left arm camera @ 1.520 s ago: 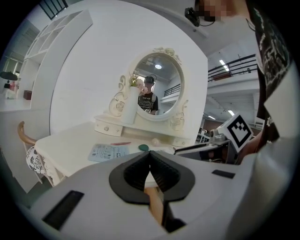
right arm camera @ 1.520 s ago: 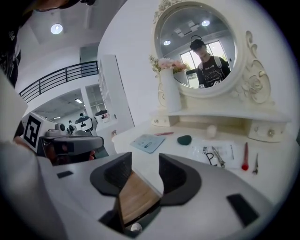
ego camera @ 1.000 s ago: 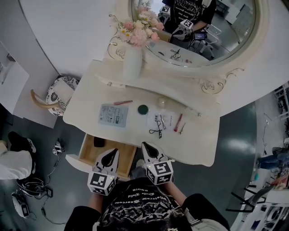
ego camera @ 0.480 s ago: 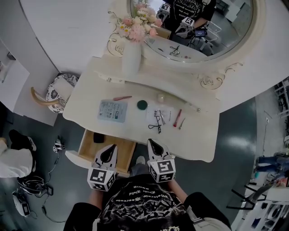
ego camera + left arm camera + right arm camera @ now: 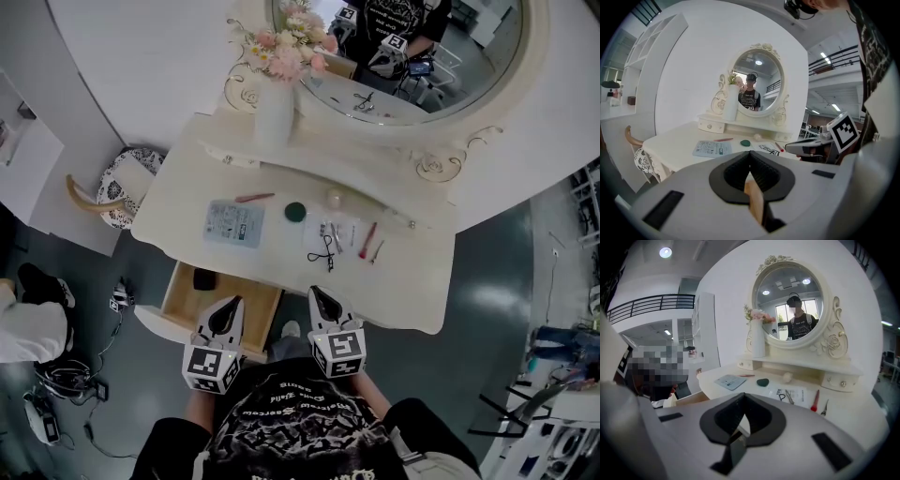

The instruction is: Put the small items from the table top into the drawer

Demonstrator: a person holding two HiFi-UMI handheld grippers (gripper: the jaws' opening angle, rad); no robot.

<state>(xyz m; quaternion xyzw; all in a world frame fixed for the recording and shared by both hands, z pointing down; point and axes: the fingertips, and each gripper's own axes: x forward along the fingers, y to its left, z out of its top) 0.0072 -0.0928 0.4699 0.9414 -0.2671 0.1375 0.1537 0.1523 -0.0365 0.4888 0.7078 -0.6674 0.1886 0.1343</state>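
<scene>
The small items lie on the cream dressing table [image 5: 183, 183]: a blue packet [image 5: 233, 223], a pink pencil [image 5: 255, 198], a dark green round piece [image 5: 295, 212], a cream ball [image 5: 335, 198], black scissors [image 5: 325, 251] on a white sheet [image 5: 345, 228], a red tool [image 5: 367, 241] and small nippers [image 5: 379, 250]. The wooden drawer [image 5: 178, 305] stands pulled out at the front left with a black item [image 5: 204, 278] inside. My left gripper [image 5: 228, 317] hovers over the drawer, shut and empty. My right gripper [image 5: 322, 300] is at the table's front edge, shut and empty, short of the scissors.
A white vase of flowers [image 5: 273, 112] and an oval mirror [image 5: 403, 56] stand at the back of the table. A patterned chair [image 5: 117, 192] sits left of it. Another person [image 5: 28, 328] is at the left edge, with cables on the floor.
My right gripper has slid a little to the right along the table's front edge. The left gripper has stayed over the drawer. Nothing on the table has moved.
</scene>
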